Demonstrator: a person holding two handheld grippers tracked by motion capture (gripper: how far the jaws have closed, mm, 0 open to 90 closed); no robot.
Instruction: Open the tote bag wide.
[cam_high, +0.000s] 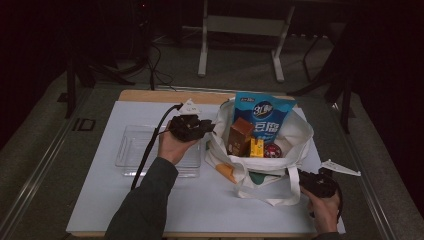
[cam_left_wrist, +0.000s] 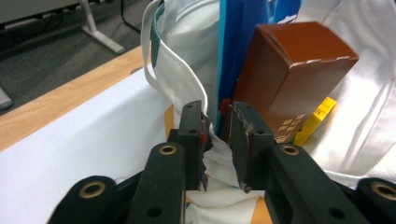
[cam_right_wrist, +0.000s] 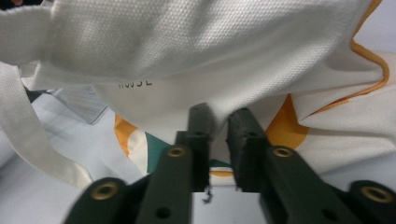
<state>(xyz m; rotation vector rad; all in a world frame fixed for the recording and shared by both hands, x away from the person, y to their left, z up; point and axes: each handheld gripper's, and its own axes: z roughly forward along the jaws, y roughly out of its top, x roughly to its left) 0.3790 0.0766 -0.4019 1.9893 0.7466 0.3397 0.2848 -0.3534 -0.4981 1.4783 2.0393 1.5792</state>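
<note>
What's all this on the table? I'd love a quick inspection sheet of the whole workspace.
Surface: white mat on a wooden table.
Job's things: white tote bag holding a blue snack pouch, brown box, yellow box and a red item.
Clutter: clear plastic tray, left of the bag.
Grippers: left gripper pinches the bag's rim; right gripper pinches its near side.
Cables: black cable trails from the left gripper.
Surroundings: grey floor, metal frame legs behind.

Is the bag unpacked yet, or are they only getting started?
Only starting. The clear tray holds nothing yet. The left gripper and right gripper each pinch the white tote bag by its cloth. The blue pouch, brown box and yellow box are inside.
</note>
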